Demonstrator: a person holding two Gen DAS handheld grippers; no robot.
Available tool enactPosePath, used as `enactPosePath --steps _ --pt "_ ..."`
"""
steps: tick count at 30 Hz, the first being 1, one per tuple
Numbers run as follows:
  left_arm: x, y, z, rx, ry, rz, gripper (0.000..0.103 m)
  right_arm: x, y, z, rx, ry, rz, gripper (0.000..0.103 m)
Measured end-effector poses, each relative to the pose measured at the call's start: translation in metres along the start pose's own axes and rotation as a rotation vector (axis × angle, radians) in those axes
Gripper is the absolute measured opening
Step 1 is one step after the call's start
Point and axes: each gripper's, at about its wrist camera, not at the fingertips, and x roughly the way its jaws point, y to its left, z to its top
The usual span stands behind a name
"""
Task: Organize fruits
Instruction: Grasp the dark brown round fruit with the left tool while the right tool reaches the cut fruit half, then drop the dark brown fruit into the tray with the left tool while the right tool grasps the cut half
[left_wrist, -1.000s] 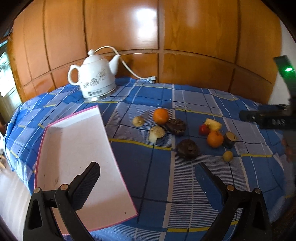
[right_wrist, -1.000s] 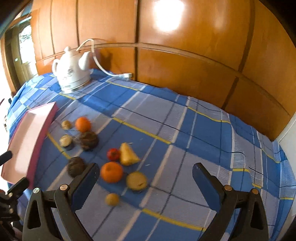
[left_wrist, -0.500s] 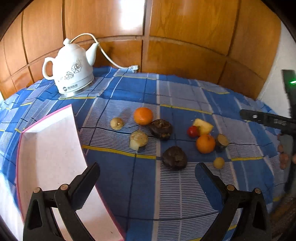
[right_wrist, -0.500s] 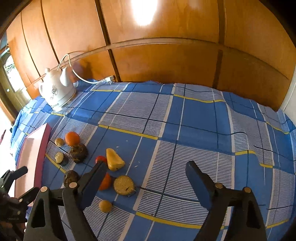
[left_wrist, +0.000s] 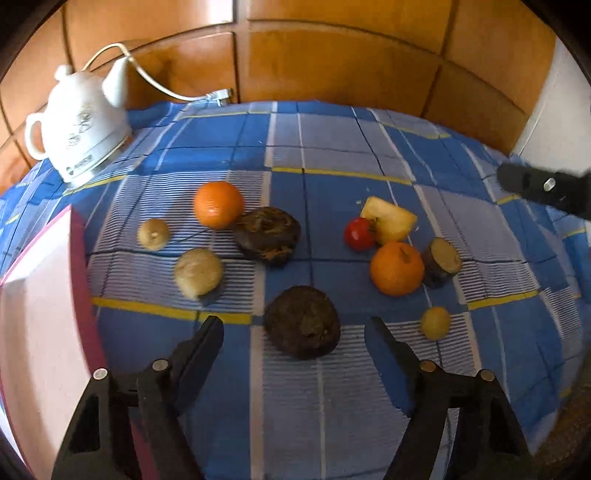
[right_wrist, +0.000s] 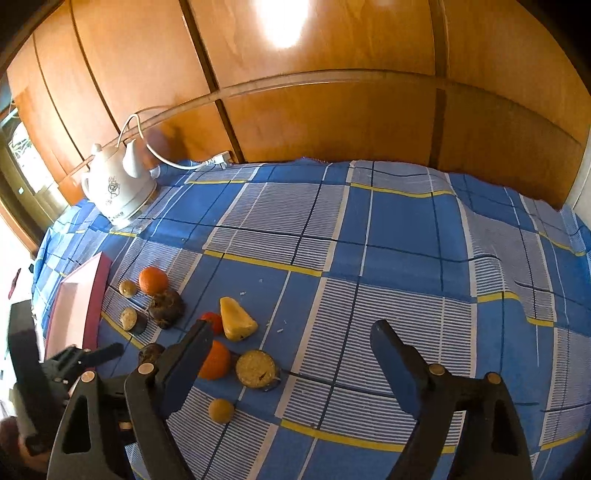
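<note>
I have the left claw (left_wrist: 293, 330) spread wide and empty, hovering just short of the dark round fruit (left_wrist: 302, 327) on the desk (left_wrist: 332, 155). Left of that fruit sits the pink tray (left_wrist: 33, 314); beyond it lie an orange (left_wrist: 218, 204) and a second dark fruit (left_wrist: 267, 235), and to its right another orange (left_wrist: 396, 268). My right claw (right_wrist: 291, 343) is also spread, gripping nothing, above the cut fruit slice (right_wrist: 256, 368).

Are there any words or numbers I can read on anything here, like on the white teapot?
White kettle: a small dark mark low on its side, too blurred to read in either view.
Flower drawing on the kettle: a picture, not words.
Fruits, checked cloth, pink tray, both tools: no words or numbers show.
So nothing here can be read.
</note>
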Motion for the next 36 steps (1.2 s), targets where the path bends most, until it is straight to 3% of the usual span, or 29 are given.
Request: enactPosePath --steps 3,5,8,14,21,25,30,36 --pt "0.019 -0.005 0.001 0.025 0.037 0.007 0.058 0.0 -0.008 0.002 0.045 -0.006 0.008 0.083" --pt "0.018 -0.005 0.0 0.037 0.0 0.014 0.048 0.002 -0.015 0.003 0.074 0.002 0.017 0.076" --pt "0.014 0.0 -0.002 0.0 -0.018 -0.01 0.047 0.013 -0.017 0.001 0.092 0.059 0.052 0.06" --pt "-0.011 0.014 -0.011 -0.063 -0.081 -0.065 0.047 0.04 0.012 -0.011 -0.049 0.197 0.092 0.059" --pt "-0.064 0.057 -0.01 -0.162 -0.205 -0.094 0.048 0.065 0.029 -0.03 -0.183 0.266 0.015 0.059" --pt "-0.078 0.105 -0.009 -0.258 -0.237 -0.017 0.048 0.074 0.032 -0.036 -0.217 0.285 -0.01 0.055" --pt "-0.071 0.165 -0.018 -0.379 -0.205 0.12 0.048 0.077 0.038 -0.038 -0.251 0.288 0.002 0.036" --pt "-0.05 0.212 -0.029 -0.455 -0.158 0.253 0.05 0.076 0.039 -0.038 -0.263 0.287 0.001 0.036"
